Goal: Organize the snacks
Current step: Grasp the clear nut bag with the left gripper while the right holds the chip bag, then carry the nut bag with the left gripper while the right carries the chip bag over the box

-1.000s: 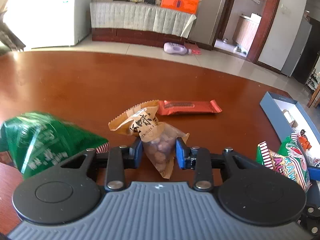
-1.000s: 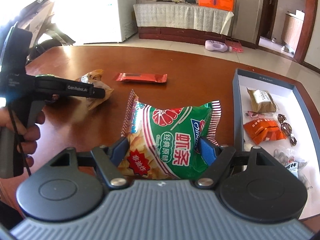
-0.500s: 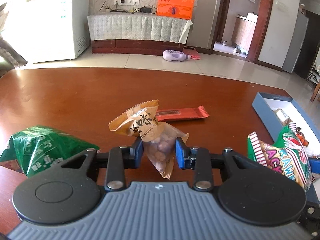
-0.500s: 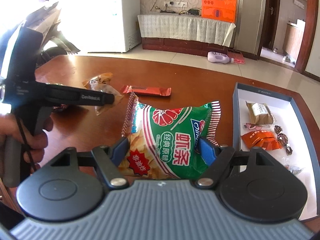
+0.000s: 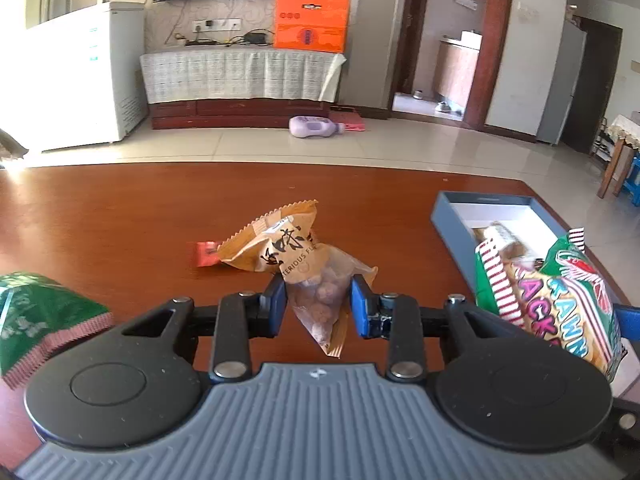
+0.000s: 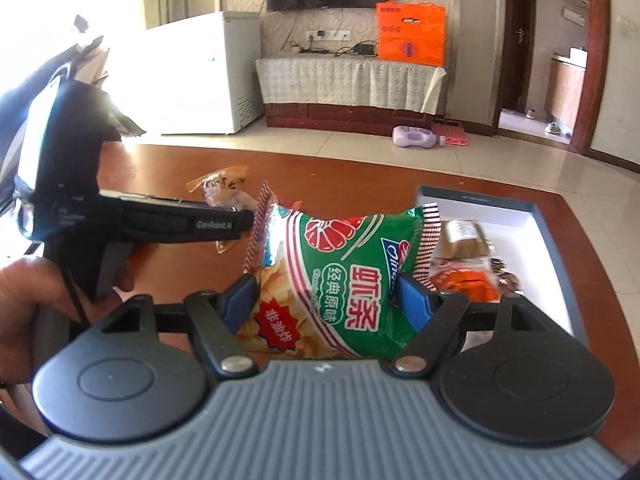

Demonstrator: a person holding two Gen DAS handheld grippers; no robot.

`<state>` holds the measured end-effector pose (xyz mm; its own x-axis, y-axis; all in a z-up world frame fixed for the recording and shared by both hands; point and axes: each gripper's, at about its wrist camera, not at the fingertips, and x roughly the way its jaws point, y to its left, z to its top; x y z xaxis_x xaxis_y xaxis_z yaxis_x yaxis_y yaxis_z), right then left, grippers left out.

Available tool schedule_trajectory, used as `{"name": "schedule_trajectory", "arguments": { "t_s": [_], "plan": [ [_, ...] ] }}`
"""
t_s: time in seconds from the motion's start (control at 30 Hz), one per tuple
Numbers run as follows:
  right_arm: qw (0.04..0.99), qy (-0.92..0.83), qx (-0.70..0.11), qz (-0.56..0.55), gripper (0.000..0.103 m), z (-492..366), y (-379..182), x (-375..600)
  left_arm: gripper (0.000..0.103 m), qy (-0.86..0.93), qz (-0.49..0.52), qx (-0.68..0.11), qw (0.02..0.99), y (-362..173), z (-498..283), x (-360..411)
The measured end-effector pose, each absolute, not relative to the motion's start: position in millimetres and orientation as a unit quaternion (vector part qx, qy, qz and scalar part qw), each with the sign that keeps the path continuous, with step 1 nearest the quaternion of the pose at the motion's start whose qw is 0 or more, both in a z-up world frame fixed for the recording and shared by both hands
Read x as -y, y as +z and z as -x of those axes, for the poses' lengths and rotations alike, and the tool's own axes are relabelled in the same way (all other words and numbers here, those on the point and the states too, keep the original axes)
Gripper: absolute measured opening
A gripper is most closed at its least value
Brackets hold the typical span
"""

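1. Left gripper (image 5: 318, 304): its blue pads are clenched on a small tan nut pouch (image 5: 296, 264), pinching the clear lower half; the printed tan top fans out toward 11 o'clock and the pouch hangs clear of the table.
2. Right gripper (image 6: 326, 300): jaws set wide and grasping a green prawn-cracker bag (image 6: 340, 276) by its two sides, the bag standing upright between the pads.
3. Red snack bar (image 5: 208, 254): flat on the wooden table (image 5: 140, 208), at 10 o'clock from the left fingertips, partly hidden behind the pouch.
4. Green packet (image 5: 36, 312): on the table at 9 o'clock in the left wrist view.
5. Blue box (image 6: 552, 236): open, white inside, at 2 o'clock from the right gripper; it holds small wrapped snacks, among them an orange sachet (image 6: 468, 284).
6. A hand (image 6: 24, 312) at 9 o'clock in the right wrist view holds the left gripper's handle.
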<state>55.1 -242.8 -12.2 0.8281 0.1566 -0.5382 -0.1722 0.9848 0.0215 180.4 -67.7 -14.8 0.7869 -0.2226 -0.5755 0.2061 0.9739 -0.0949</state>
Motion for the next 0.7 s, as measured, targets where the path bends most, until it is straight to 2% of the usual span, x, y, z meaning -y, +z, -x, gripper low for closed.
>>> {"name": "schedule_trajectory", "arguments": {
  "t_s": [0.3, 0.7],
  "plan": [
    [0.961, 0.066, -0.270, -0.004, 0.078, -45, -9, 276, 0.039, -0.133, -0.004, -0.307, 0.942, -22, -178, 118],
    [0.963, 0.047, -0.264, -0.025, 0.078, -39, -8, 303, 0.039, -0.152, -0.014, -0.305, 0.940, -25, -174, 150]
  ]
}}
